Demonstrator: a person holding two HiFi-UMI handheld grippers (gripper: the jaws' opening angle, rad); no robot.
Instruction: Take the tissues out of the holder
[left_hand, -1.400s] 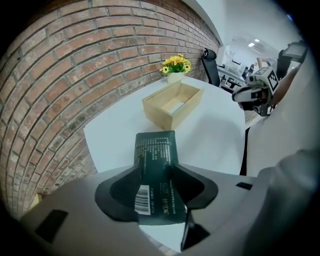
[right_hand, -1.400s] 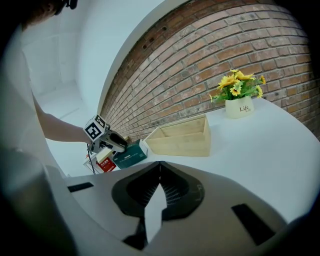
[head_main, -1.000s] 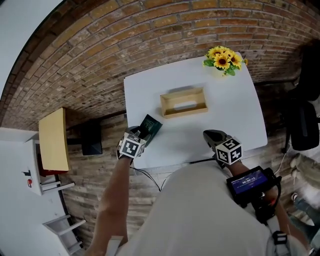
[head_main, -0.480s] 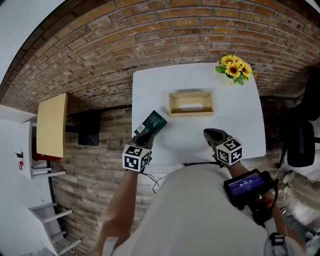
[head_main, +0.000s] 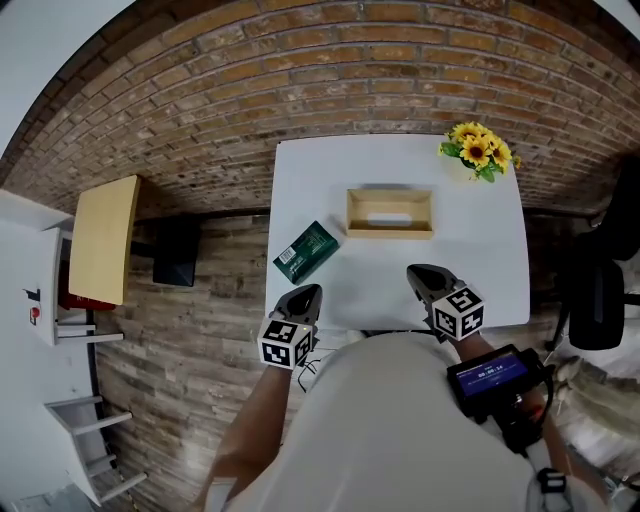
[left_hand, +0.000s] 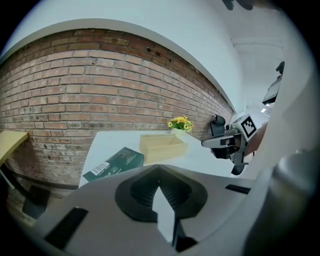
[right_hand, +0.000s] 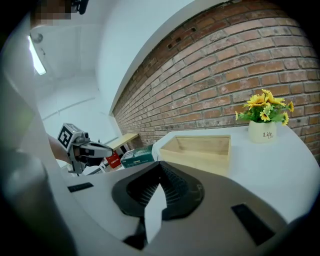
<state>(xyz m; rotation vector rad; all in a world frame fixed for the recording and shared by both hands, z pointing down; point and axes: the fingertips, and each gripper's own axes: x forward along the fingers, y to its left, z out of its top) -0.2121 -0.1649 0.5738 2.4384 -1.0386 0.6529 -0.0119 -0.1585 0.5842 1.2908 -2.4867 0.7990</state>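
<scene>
Tissue pack (head_main: 306, 251) lies outside the holder (head_main: 390, 212).
At lower centre of the frame, the left tool (head_main: 306, 292) has just closed its jaws on nothing; the green pack lies flat on the table (head_main: 480, 270), just left of the wooden holder; the right tool (head_main: 420, 272) is together, empty.

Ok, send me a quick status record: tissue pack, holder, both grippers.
tissue pack: green, flat on the table, outside the holder, to its left in the head view
holder: wooden box, no tissues visible inside
left gripper: jaws just closed, together, nothing between them; clear of the pack
right gripper: jaws together, empty
sunflower pot: far right table corner
</scene>
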